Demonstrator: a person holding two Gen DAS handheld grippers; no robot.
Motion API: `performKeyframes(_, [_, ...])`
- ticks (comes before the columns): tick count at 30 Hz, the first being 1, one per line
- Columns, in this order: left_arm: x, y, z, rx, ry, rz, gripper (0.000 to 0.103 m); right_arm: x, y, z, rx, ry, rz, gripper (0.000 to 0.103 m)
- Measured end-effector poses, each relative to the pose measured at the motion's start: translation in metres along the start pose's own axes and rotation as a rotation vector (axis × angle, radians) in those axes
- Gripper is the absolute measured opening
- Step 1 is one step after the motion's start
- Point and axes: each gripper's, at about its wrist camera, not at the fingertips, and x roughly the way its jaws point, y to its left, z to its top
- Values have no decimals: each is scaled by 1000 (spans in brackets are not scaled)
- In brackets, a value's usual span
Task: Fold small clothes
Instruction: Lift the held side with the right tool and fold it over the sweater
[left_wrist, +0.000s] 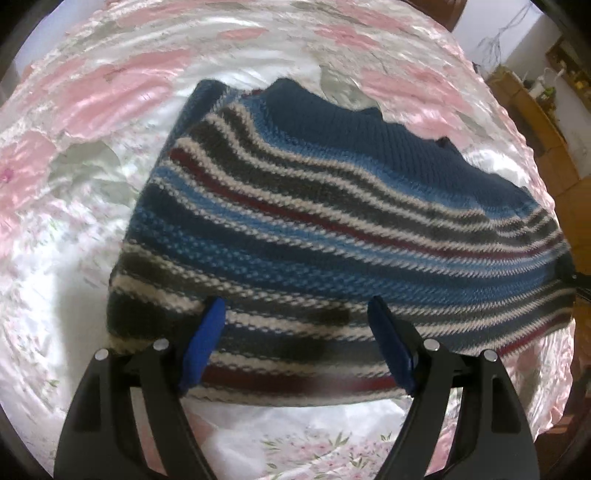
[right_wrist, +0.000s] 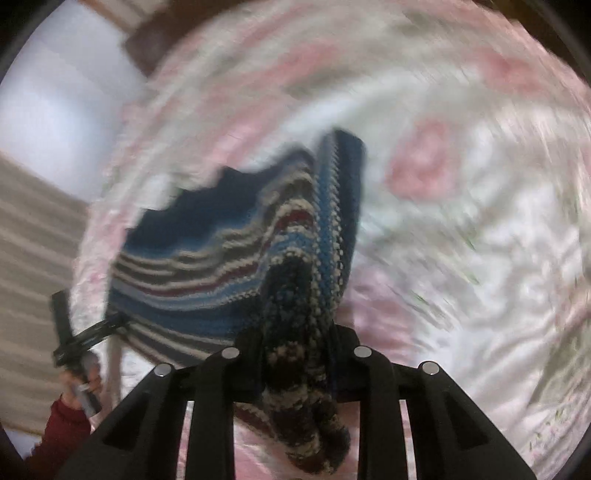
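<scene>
Knitwear under handling is one striped sweater (left_wrist: 332, 221), banded in navy, blue, white, grey and maroon, lying on a satin bedspread (left_wrist: 110, 92) printed with pink flowers. In the left wrist view we see the left gripper (left_wrist: 295, 317) with its blue-padded fingers (left_wrist: 205, 343) spread wide, poised over the near hem of the sweater; the garment passes between and beneath them, and we cannot tell whether either pad touches the knit. In the right wrist view, which is heavily motion-blurred, we see the right gripper (right_wrist: 295, 343) with its jaws pressed together on a bunched fold of the sweater, the gathered knit running down between the black finger frames toward the camera. The rest of the sweater spreads away to the left across the bedspread. At the lower left of that view, a hand (right_wrist: 79, 384) in a dark red sleeve (right_wrist: 61, 432) holds the other gripper's handle at the sweater's far edge.
</scene>
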Motion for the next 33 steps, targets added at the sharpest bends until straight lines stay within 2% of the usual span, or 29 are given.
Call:
performKeyframes(2, [8,-6,-4,40,-6,48,79,24,-16,-3,47,51,-21,25])
performKeyframes(5, [14,-8,-5,53,-6,59,81,40,-27,-4,98,47,0,26])
performKeyframes(13, [16,-7,-4,68,-10,59,84,46,-27,-7,115,45,-7,27])
performKeyframes(16, [13,-11,-3,71,-4,69,84,39,-18,-5,115,47,-50,27])
performKeyframes(20, [-14,-9,2,45,-30,10,84,20,15,0,85,9,-71,27])
performKeyframes(25, [-46,-1,6,55,-87,23,84,9,88,5,-35,-5,-111,27])
performKeyframes(28, [-54,8,7,47,-97,25,84,15,143,6,-141,-1,-129,27])
performKeyframes(33, [-56,25,3,6,-89,15,84,40,205,0,-248,33,-119,27])
